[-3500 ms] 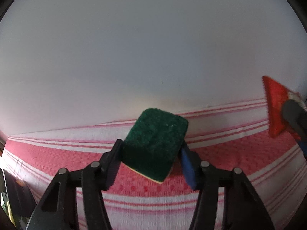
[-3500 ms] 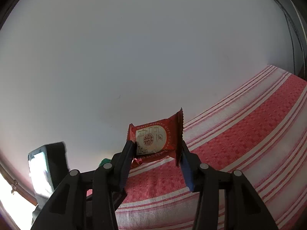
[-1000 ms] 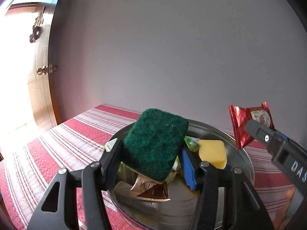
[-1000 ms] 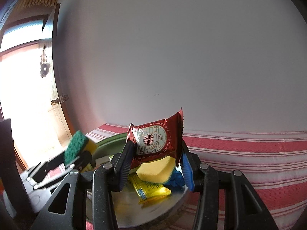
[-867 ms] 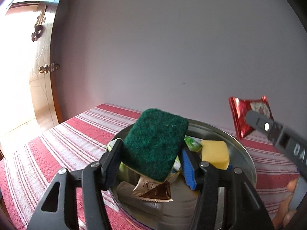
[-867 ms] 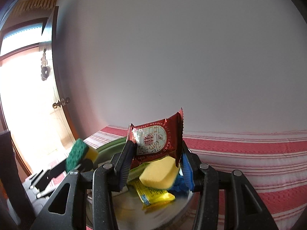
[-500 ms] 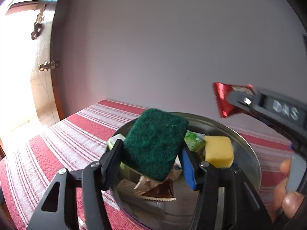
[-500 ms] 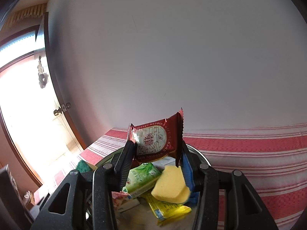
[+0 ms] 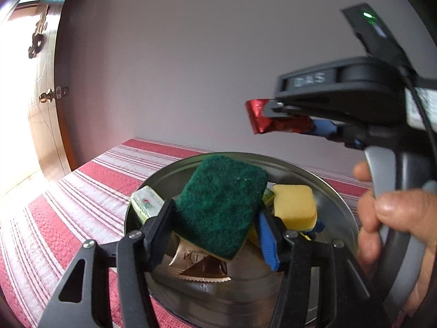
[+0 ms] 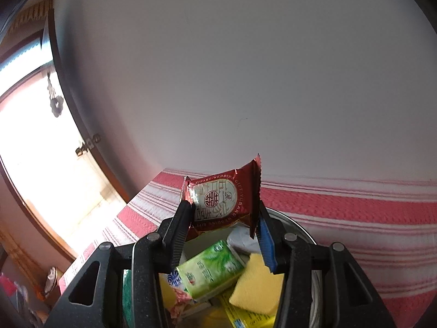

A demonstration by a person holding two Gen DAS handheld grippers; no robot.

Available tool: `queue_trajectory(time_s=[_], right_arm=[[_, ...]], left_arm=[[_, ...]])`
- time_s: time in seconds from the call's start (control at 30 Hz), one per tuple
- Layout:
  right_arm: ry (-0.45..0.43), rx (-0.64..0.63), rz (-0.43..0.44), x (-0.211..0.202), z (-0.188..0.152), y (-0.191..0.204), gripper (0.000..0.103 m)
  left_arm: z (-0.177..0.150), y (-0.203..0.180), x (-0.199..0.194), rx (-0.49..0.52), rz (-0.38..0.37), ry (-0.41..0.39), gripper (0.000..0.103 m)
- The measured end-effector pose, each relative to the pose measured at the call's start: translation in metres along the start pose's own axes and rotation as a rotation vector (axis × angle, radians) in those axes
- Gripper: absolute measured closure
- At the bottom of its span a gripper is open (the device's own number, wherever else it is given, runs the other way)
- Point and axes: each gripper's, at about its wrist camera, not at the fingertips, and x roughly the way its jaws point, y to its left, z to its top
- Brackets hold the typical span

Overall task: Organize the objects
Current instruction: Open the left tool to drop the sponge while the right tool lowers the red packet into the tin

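Red-striped tablecloth (woven) | plain pale wall | wooden door left

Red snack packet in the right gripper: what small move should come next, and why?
Probably lower it a little and open the fingers. The right gripper holds the red snack packet above the metal bowl, which already holds a yellow sponge and a green packet, so a short drop should land it inside.
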Motion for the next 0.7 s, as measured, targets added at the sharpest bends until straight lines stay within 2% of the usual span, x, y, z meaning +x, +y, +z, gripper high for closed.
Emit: queue_trajectory(time_s=[0.2,0.3,0.43,0.7], right_arm=[[0.092,-0.05,0.01,0.031,0.005,0.019,0.054],[0.156,-0.076,0.0,0.051,0.005,0.025,0.054],[0.236,-0.093,0.013,0.074,0.006,0.029,0.054],[0.286,-0.138,0.011,0.09,-0.003,0.033,0.054]], left_arm=[[0.0,-0.005,0.003,0.023,0.01,0.017,0.047],[0.001,0.0,0.006,-0.005,-0.029,0.046,0.047],[0.002,0.001,0.005,-0.006,-0.009,0.037,0.047],[0.003,0.006,0.003,-0.022,0.002,0.043,0.047]])
